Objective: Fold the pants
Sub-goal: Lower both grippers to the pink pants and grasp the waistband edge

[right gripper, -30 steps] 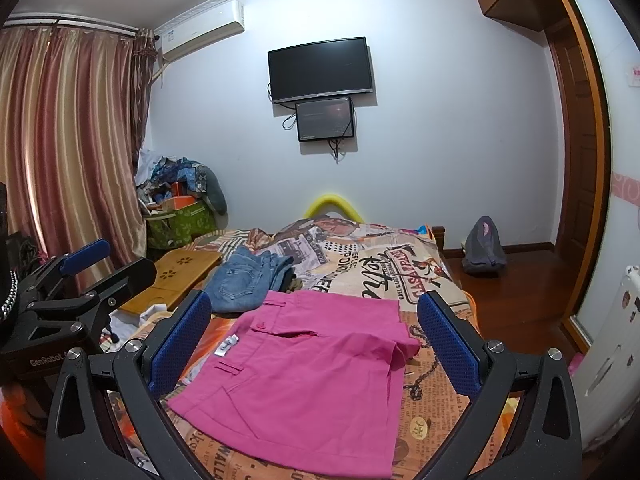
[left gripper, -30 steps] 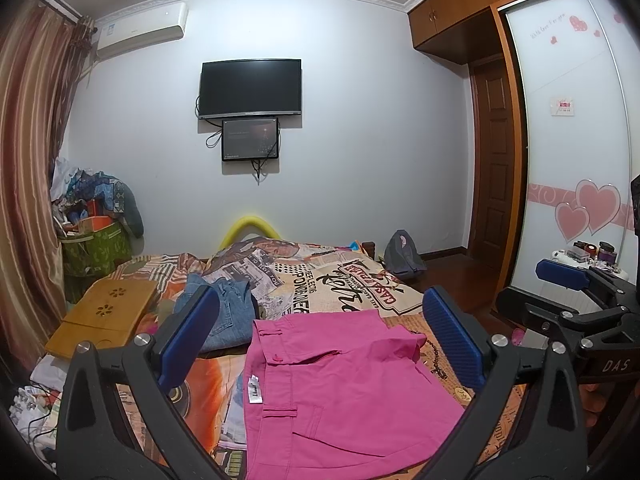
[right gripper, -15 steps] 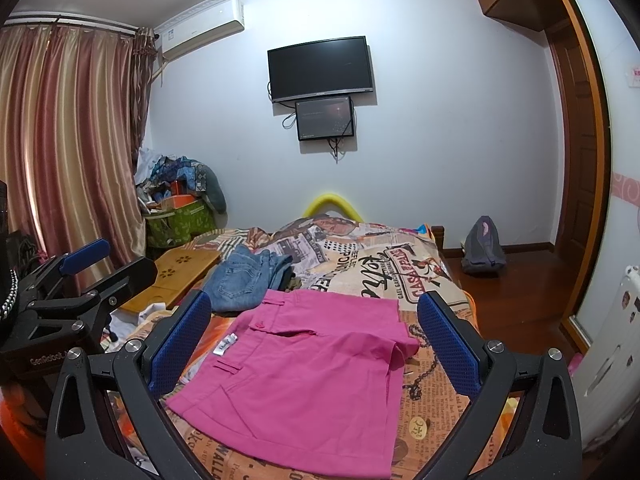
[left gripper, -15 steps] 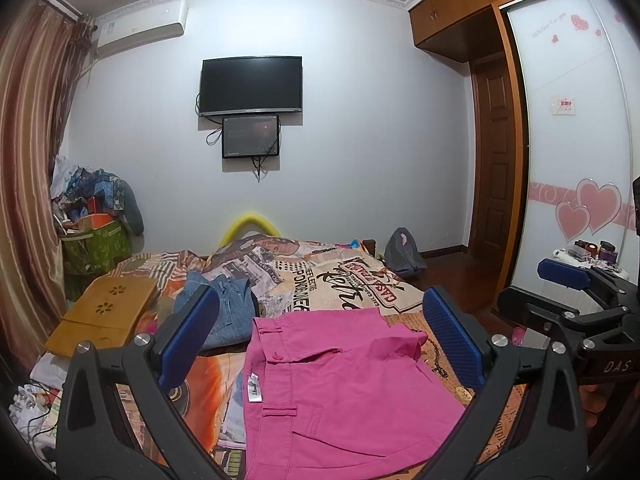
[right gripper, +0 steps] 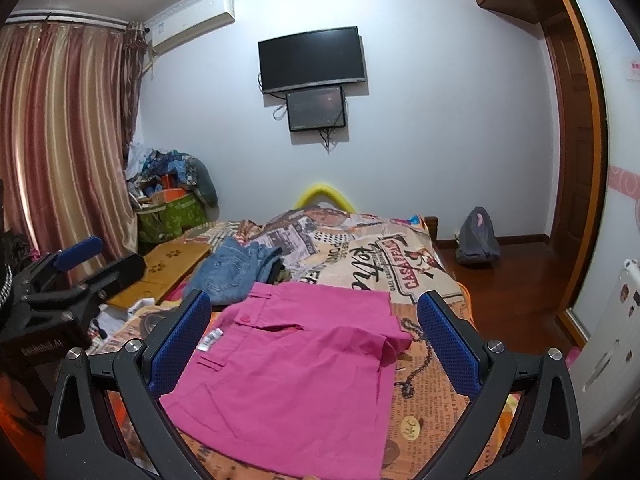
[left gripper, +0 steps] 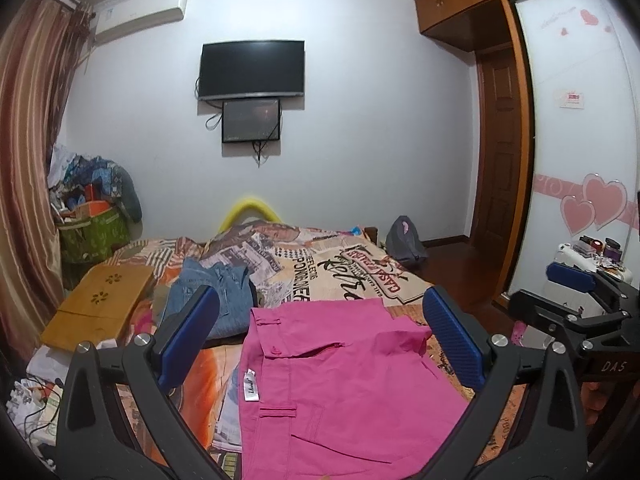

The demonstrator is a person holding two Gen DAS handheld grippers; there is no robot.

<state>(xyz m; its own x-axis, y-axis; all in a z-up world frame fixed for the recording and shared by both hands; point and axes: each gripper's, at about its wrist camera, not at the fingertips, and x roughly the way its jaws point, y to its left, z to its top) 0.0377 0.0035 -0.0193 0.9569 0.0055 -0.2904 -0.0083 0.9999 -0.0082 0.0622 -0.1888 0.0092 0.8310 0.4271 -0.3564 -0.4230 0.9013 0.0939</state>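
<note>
Pink pants [left gripper: 344, 384] lay folded flat on the printed bedspread [left gripper: 360, 276], directly ahead of and below both grippers, not touched by either. Waistband ran along the edge nearest the left finger in each view; white label [left gripper: 250, 385] showed there. Upper layer sat slightly bunched toward the right finger, one corner turned up; number of folds could not be read from these views.

Left gripper [left gripper: 320, 344]: jaws spread wide, nothing between the blue pads [left gripper: 188, 336], held above the fabric. Right gripper [right gripper: 314, 346]: jaws likewise wide, empty, above the fabric. Each gripper was visible at the edge of the other's view: right one to the far right of the left camera, left one to the far left of the right camera.

Beyond the pants, ahead-left: crumpled blue jeans [left gripper: 212, 300]. Further left: wooden lap tray [left gripper: 100, 304]. Far ahead on the wall: television [left gripper: 252, 68] with a smaller screen [left gripper: 251, 121] under it. Grey backpack [left gripper: 403, 238] on the floor, ahead-right.
</note>
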